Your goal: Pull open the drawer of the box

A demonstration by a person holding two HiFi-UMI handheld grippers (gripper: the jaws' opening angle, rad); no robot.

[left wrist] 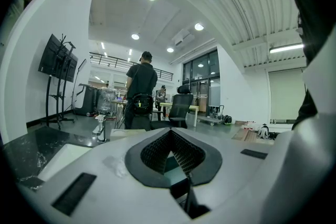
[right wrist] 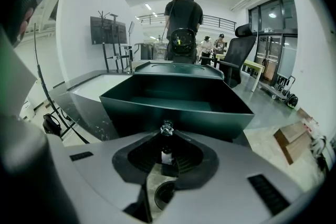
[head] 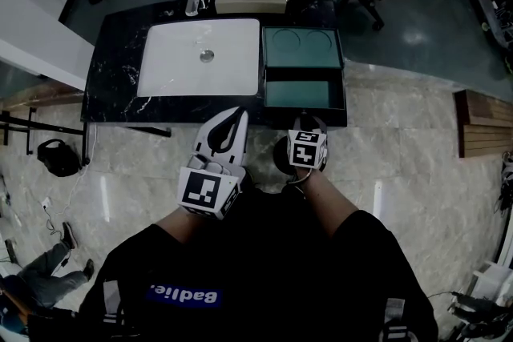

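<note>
Drawer (head: pixel 303 94) stands well out of the dark green box (head: pixel 300 48). Its inside looks bare, and its front face lies at about the near edge of the black marble tabletop (head: pixel 120 84). The box sits at the right end of the tabletop, just beside the white sink basin (head: pixel 200 60).

Your right tongs (head: pixel 308 126) are pinched narrow on the small faceted knob (right wrist: pixel 167 127) at the middle of the drawer front. Only the tips bear on it.

Your left tongs (head: pixel 238 118) are closed tip to tip on nothing. They hover off the tabletop's near edge, beside the drawer and touching neither drawer nor box.

Risks from here, as judgement:
- Overpull. Little travel looks left. Draw on further and the drawer may leave the box and tip over the tabletop edge toward the floor.
- Box creep. Nothing braces the box. If the runner binds, your pull may drag the whole box toward the edge instead of sliding the drawer.
- Slip. The knob is small and glassy and your purchase is shallow. Any upward or sideways pull could pop the tongs off, and your arm would jerk back.
- Skew. An off-centre pull could rack the drawer and jam it.

Keep the pull level and straight, and ease off near the stop.
</note>
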